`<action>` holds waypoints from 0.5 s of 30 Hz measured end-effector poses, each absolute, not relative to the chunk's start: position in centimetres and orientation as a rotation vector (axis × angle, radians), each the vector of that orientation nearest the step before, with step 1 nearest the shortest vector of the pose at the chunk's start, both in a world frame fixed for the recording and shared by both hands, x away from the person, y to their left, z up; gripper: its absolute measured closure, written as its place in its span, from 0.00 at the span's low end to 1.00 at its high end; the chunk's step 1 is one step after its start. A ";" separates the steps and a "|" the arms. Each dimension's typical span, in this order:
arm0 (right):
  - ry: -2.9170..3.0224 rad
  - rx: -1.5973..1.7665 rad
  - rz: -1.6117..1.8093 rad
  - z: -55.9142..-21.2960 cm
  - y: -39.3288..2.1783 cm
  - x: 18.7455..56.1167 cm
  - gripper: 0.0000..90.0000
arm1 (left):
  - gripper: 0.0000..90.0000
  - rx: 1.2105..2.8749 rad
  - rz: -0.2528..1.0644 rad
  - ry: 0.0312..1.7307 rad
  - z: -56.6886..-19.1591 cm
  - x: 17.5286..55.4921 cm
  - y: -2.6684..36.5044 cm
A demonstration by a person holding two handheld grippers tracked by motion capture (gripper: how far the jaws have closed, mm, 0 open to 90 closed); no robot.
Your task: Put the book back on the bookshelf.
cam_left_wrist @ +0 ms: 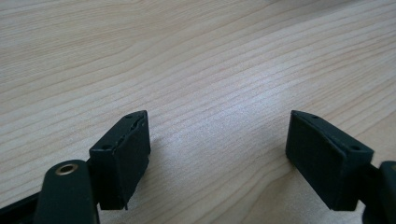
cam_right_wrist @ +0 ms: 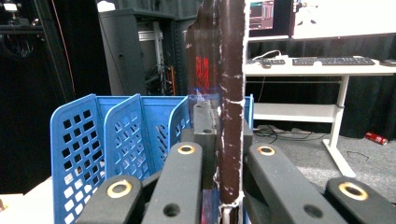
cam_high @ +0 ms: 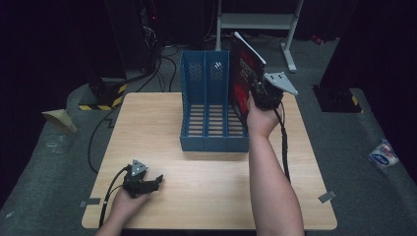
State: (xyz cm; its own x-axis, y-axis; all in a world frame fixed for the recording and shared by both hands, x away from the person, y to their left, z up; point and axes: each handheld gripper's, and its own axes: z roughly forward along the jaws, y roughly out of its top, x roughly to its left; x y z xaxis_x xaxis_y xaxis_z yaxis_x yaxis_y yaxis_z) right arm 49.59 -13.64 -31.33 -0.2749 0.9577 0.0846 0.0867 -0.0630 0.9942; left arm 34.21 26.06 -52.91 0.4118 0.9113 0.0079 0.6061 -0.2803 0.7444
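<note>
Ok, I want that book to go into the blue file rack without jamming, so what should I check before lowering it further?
1. Right tool shut on the book: ok, jaws clamp its spine edge in the right gripper view.
2. Book upright: ok, only a slight tilt in the high view.
3. Book over the rightmost slot of the blue file rack: ok, it sits at the rack's right end.
4. Bottom edge clear of the divider: cannot tell, hidden behind the book.
5. Slots free of other items: ok, the slatted floor shows bare.
6. Left tool out of the way: ok, open, resting on the table near the front edge.
</note>
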 end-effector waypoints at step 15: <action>1.463 1.208 1.438 -35.1 -13.8 50.3 0.96 | 0.25 1.999 0.584 1.286 -52.9 34.2 26.0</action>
State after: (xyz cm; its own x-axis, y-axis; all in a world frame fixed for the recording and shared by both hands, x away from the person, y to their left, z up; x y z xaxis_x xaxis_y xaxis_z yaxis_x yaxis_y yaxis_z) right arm 50.27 -13.76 -35.14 -0.2802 0.9542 0.1046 0.1209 -0.0730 0.9900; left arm 34.20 26.05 -52.91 0.4112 0.9115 0.0084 0.6061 -0.2802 0.7444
